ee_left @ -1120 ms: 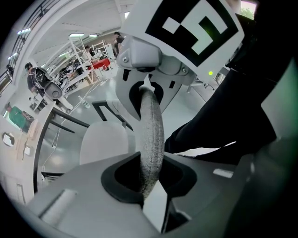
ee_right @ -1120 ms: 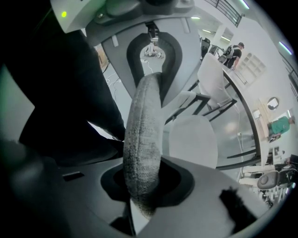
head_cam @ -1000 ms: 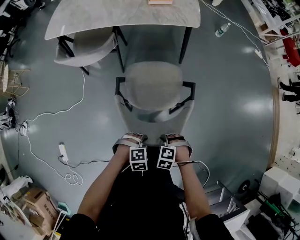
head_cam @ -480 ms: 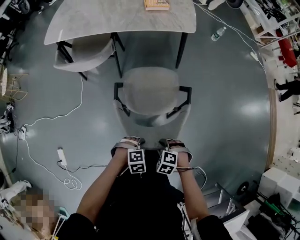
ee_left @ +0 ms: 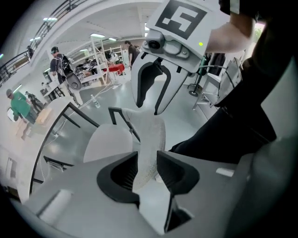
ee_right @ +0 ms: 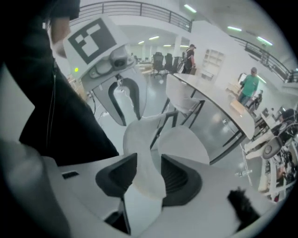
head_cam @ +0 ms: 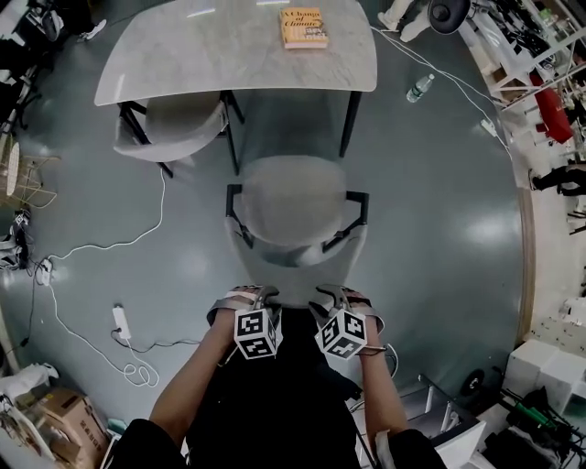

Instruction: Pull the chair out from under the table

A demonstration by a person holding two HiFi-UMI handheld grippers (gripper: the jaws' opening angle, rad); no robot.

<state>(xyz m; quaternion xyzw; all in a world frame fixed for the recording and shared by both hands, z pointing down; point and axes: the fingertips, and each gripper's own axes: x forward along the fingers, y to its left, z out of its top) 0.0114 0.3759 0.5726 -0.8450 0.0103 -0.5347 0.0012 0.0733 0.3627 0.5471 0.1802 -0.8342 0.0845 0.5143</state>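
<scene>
1. The pale grey upholstered chair [head_cam: 295, 197] with black metal legs stands on the grey floor [head_cam: 439, 211]. Its seat is wholly clear of the pale, rounded stone-look table [head_cam: 229, 55], and its curved backrest faces the person.
2. The left gripper [head_cam: 255, 295] points steeply down at the left part of the backrest's top rim. The right gripper [head_cam: 337, 295] does likewise just beside it, at the right part of the rim.
3. In the left gripper view, the fabric rim of the chair runs up between the two dark ribbed pads. The jaws have just been opening and stand partly apart, with a gap at one pad, so they grip nothing.
4. In the right gripper view, the rim likewise lies between the pads. These jaws have also just been opening and stand wider, loose around the fabric.
5. An orange book [head_cam: 304, 27] lies at the table's far edge.
6. A second chair [head_cam: 174, 124] of the same kind sits half under the table at the left.
</scene>
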